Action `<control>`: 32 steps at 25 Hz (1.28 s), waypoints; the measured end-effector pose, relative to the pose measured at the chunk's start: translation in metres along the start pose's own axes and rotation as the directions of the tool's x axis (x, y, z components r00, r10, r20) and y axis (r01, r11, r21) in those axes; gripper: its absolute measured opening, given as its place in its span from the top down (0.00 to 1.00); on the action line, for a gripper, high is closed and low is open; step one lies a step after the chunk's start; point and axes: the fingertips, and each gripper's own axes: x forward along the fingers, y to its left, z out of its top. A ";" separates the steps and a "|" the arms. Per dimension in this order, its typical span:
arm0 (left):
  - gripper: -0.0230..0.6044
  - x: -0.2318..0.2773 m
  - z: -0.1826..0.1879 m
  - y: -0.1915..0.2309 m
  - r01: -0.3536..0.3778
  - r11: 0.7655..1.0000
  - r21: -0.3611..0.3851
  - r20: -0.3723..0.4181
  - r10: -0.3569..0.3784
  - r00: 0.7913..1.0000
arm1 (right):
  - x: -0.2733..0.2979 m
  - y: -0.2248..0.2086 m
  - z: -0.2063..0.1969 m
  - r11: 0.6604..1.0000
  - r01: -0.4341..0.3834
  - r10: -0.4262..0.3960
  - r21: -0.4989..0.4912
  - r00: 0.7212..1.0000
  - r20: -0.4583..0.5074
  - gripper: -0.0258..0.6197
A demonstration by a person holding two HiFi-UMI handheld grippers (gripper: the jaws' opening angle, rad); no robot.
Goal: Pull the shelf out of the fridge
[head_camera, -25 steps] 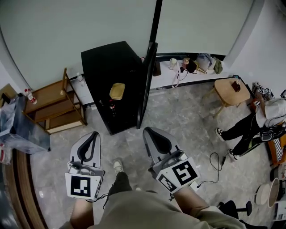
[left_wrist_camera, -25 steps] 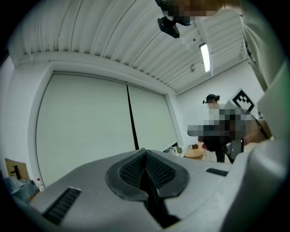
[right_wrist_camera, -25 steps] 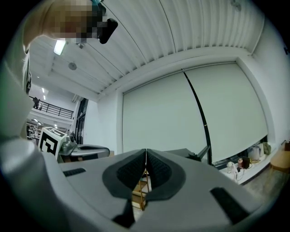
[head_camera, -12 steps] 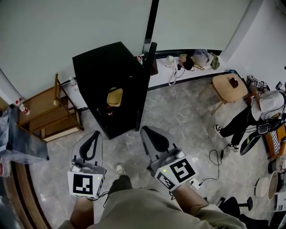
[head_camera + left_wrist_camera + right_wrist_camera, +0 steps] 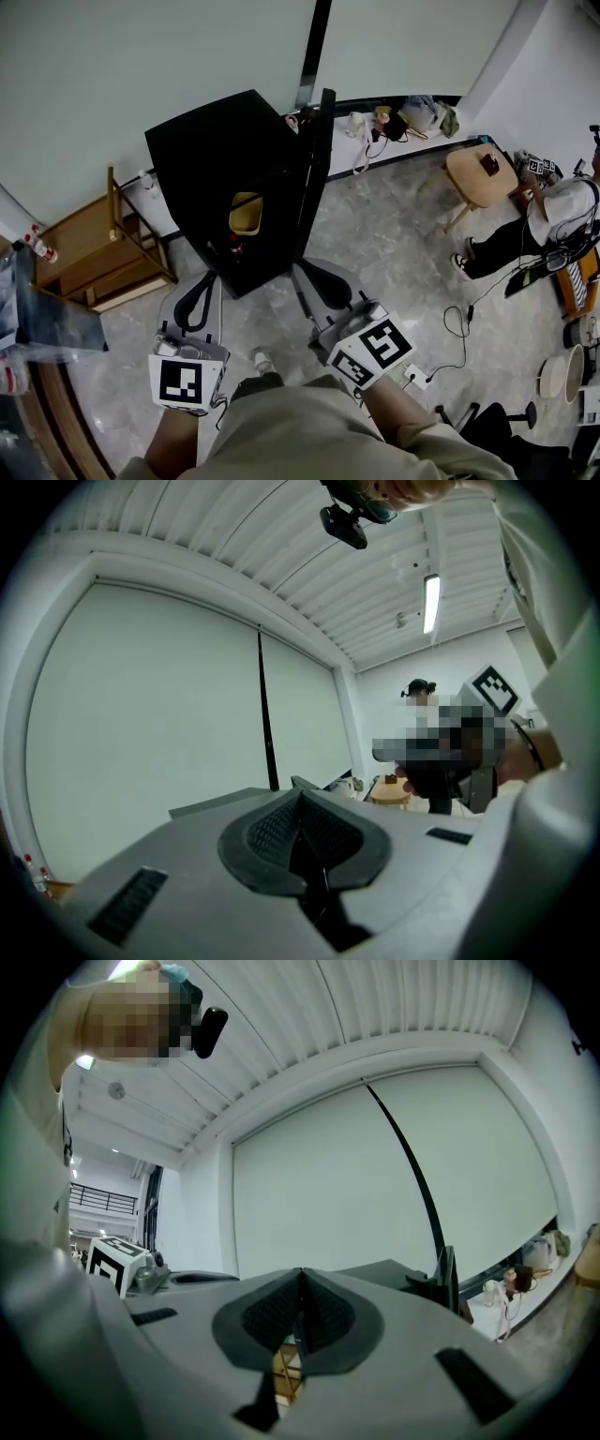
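A small black fridge (image 5: 220,155) stands on the floor ahead, its door (image 5: 314,183) swung open to the right. Inside I see a yellow container (image 5: 246,212) on a level I cannot make out, and a red-capped bottle (image 5: 233,246) below it. My left gripper (image 5: 200,283) is shut and empty, just in front of the fridge's lower left corner. My right gripper (image 5: 316,274) is also shut and empty, below the door's edge. In the left gripper view the pads (image 5: 300,827) meet; in the right gripper view the pads (image 5: 301,1309) meet, with the fridge door (image 5: 448,1283) beyond.
A wooden rack (image 5: 89,244) stands left of the fridge. A white ledge (image 5: 375,150) with clutter runs along the wall behind. At the right are a wooden stool (image 5: 478,173) and a seated person (image 5: 525,239). A cable (image 5: 455,328) and a socket strip (image 5: 413,377) lie on the floor.
I have come closer to the fridge, which now sits lower and larger in the head view, nearly touching the gripper tips. Both grippers stayed shut.
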 end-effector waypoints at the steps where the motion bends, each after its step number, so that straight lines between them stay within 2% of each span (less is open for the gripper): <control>1: 0.95 0.004 -0.001 0.004 0.007 1.000 0.002 0.005 -0.007 1.000 | 0.005 -0.003 -0.001 1.000 0.011 -0.011 -0.003 1.000 0.001 0.96; 4: 0.95 0.016 -0.004 0.015 0.008 1.000 -0.010 0.013 -0.008 1.000 | 0.017 -0.019 -0.007 0.999 0.053 -0.053 0.004 0.999 0.000 0.96; 7: 0.95 0.026 -0.007 0.024 -0.021 0.999 -0.044 0.028 0.022 0.999 | 0.028 -0.035 -0.012 0.997 0.070 -0.070 0.021 0.998 -0.008 0.96; 11: 0.95 0.042 -0.002 0.023 -0.061 0.997 -0.050 0.064 0.065 0.996 | 0.041 -0.054 -0.019 0.999 0.028 -0.026 0.031 0.999 -0.043 0.96; 16: 0.95 0.073 -0.006 0.015 -0.114 0.986 -0.123 0.046 0.121 0.992 | 0.053 -0.086 -0.027 0.999 -0.019 0.023 0.043 0.996 -0.091 0.96; 20: 0.95 0.096 -0.026 0.014 -0.202 0.960 -0.195 -0.015 0.203 0.979 | 0.063 -0.115 -0.044 0.995 -0.064 0.074 0.074 0.987 -0.140 0.96; 23: 0.95 0.109 -0.035 0.014 -0.257 0.936 -0.240 -0.032 0.257 0.966 | 0.072 -0.134 -0.057 0.991 -0.085 0.102 0.103 0.981 -0.168 0.96; 29: 0.95 0.134 -0.068 0.015 -0.269 0.889 -0.371 -0.058 0.266 0.962 | 0.096 -0.156 -0.089 0.973 -0.128 0.165 0.192 0.968 -0.190 0.96; 32: 0.94 0.146 -0.087 0.023 -0.266 0.855 -0.446 -0.056 0.270 0.961 | 0.112 -0.165 -0.109 0.964 -0.131 0.178 0.231 0.964 -0.197 0.96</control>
